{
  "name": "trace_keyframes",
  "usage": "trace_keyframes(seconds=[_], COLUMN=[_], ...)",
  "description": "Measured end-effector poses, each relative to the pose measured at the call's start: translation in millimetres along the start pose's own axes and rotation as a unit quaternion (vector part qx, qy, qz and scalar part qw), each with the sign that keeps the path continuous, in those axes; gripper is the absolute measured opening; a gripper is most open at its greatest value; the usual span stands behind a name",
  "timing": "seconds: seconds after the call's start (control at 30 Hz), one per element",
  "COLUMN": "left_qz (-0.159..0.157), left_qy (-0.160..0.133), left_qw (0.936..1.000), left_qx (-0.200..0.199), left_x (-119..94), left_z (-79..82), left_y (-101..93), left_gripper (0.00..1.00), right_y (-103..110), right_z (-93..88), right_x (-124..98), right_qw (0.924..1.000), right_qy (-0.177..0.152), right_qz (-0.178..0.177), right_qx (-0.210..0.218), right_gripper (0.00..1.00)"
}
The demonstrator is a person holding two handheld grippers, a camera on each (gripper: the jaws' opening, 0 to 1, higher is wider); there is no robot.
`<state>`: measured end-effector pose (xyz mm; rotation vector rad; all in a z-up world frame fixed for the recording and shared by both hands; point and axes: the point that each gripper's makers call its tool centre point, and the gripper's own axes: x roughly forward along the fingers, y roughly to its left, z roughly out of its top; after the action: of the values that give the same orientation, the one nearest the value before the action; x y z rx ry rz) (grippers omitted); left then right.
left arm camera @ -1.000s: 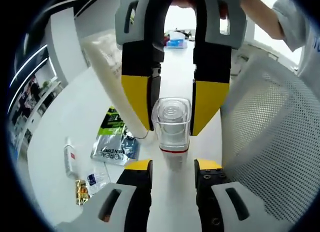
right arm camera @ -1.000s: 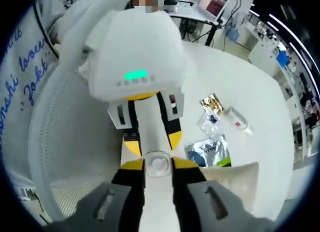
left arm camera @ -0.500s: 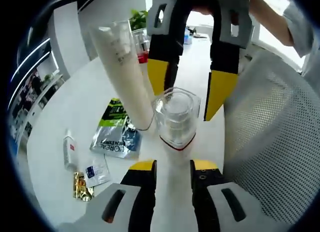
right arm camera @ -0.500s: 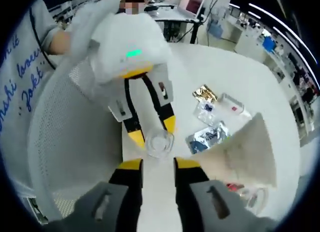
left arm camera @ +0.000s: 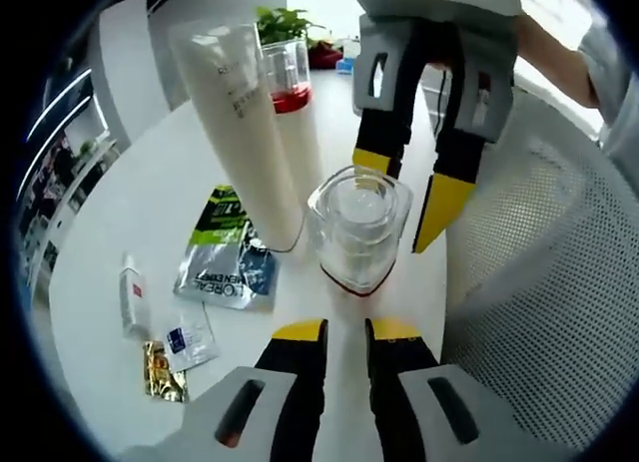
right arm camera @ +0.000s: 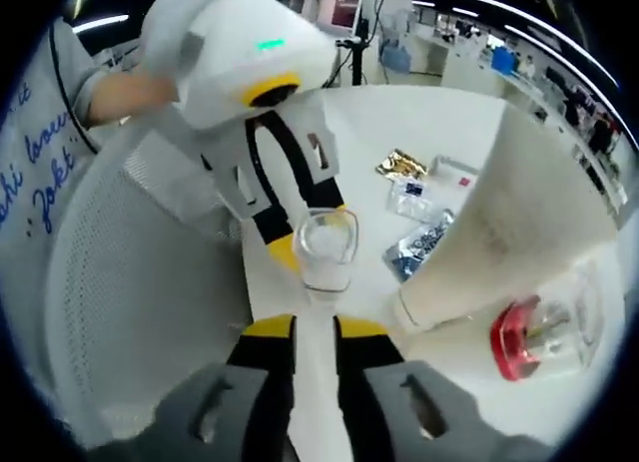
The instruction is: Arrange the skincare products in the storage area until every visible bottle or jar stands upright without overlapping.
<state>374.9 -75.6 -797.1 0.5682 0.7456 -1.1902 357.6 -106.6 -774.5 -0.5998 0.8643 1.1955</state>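
A white bottle with a clear cap and red band (left arm camera: pixel 357 228) (right arm camera: pixel 324 244) stands upright on the white table (left arm camera: pixel 150 203), just ahead of my left gripper (left arm camera: pixel 344 332). The left jaws are drawn to a narrow slit with nothing between them. From the far side my right gripper (left arm camera: pixel 406 188) points at the cap without touching it. In its own view the right gripper (right arm camera: pixel 315 327) is nearly closed and holds nothing. One yellow fingertip (right arm camera: pixel 283 252) of the left gripper sits beside the bottle. A tall cream tube (left arm camera: pixel 245 133) (right arm camera: pixel 489 223) stands on its cap. A second red-banded bottle (left arm camera: pixel 285 83) (right arm camera: pixel 544 332) stands behind it.
Flat on the table lie a green and silver sachet (left arm camera: pixel 228 267) (right arm camera: pixel 424 244), a small blue sachet (left arm camera: pixel 190 342), a gold sachet (left arm camera: pixel 165 372) and a small white tube (left arm camera: pixel 133 297) (right arm camera: pixel 449 173). A white mesh wall (left arm camera: pixel 539 282) (right arm camera: pixel 130 282) borders the bottle's other side.
The right gripper let go of the bottle's cap and backed away. The left gripper drew back from the bottle's body, leaving it standing free. Both pairs of jaws narrowed.
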Motion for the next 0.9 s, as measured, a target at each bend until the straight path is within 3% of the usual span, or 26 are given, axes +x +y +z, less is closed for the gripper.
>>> trace_keyframes(seconds=[0.17, 0.27, 0.4, 0.9], left_qz=[-0.011, -0.013, -0.017, -0.032], left_qy=[-0.001, 0.0, -0.003, -0.012], left_qw=[0.9999, 0.9999, 0.9998, 0.9994], left_qx=[0.007, 0.005, -0.004, -0.005], left_x=[2.0, 3.0, 4.5, 23.2], left_z=[5.1, 6.0, 8.3, 27.8], left_y=[-4.4, -5.3, -7.3, -15.9], left_gripper=[0.11, 0.09, 0.07, 0.07], right_y=[3.3, 1.8, 1.4, -19.8], right_z=[4.8, 2.3, -3.7, -23.9], right_x=[4.7, 7.9, 11.6, 0.5], right_qw=[0.9988, 0.9982, 0.9979, 0.9924], right_qy=[-0.025, -0.025, -0.017, -0.027], right_qz=[0.0, -0.004, -0.009, -0.051], right_qx=[0.042, 0.054, 0.061, 0.109], right_gripper=[0.14, 0.1, 0.14, 0.12])
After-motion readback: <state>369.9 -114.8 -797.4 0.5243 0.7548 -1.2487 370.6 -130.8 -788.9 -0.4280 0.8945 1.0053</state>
